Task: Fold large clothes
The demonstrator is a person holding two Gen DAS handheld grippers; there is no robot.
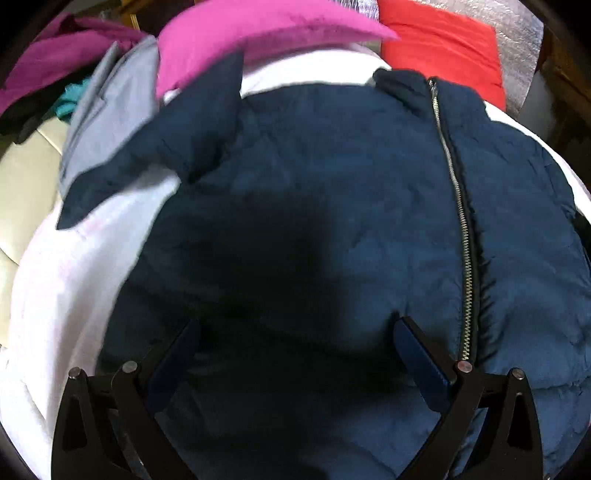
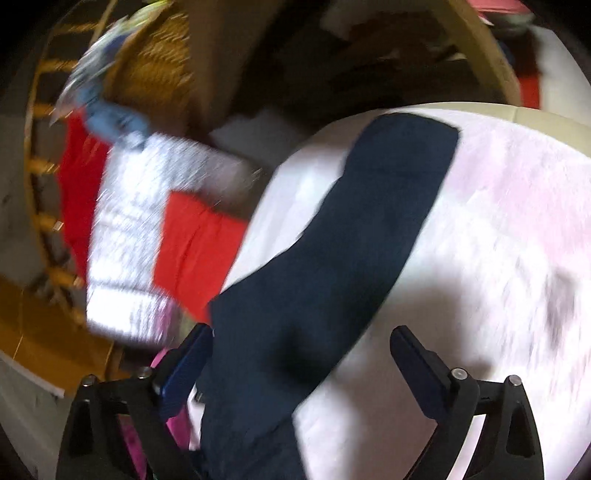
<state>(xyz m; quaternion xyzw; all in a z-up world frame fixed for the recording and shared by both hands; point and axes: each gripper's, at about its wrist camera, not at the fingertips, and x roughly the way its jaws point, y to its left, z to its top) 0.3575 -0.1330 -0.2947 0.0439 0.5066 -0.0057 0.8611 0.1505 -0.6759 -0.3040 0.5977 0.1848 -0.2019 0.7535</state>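
Left wrist view looks steeply down between two black fingers (image 1: 417, 354) with dark blue pads, spread wide with nothing pinched between them; the left gripper (image 1: 295, 332) hangs open over the navy jacket (image 1: 295, 206). Its own shadow falls on the quilted cloth straight ahead of the pads. The jacket lies front up on a white blanket (image 1: 74, 266), and its silver zipper (image 1: 461, 229) runs from the collar at the top down toward the right-hand finger. One navy sleeve (image 1: 155, 158) sticks out to the left across the blanket. Past the collar lie a magenta garment (image 1: 236, 33) and a red garment (image 1: 443, 44), with a grey garment (image 1: 110, 103) beside the sleeve at the left and a cream cushion (image 1: 26, 177) showing at the far left edge.

Right wrist view is streaked with motion blur. The right gripper (image 2: 301, 341) also stands wide open, its fingers (image 2: 417, 354) apart. A navy sleeve (image 2: 351, 240) of the same jacket runs up between them and away over the white blanket (image 2: 498, 221); it passes close beside the left-hand pad, and whether it touches that pad cannot be told. Beyond the blanket's left edge lie a red cloth (image 2: 195, 251) and a silvery sheet (image 2: 133, 229), with a wicker basket (image 2: 159, 59) further back.
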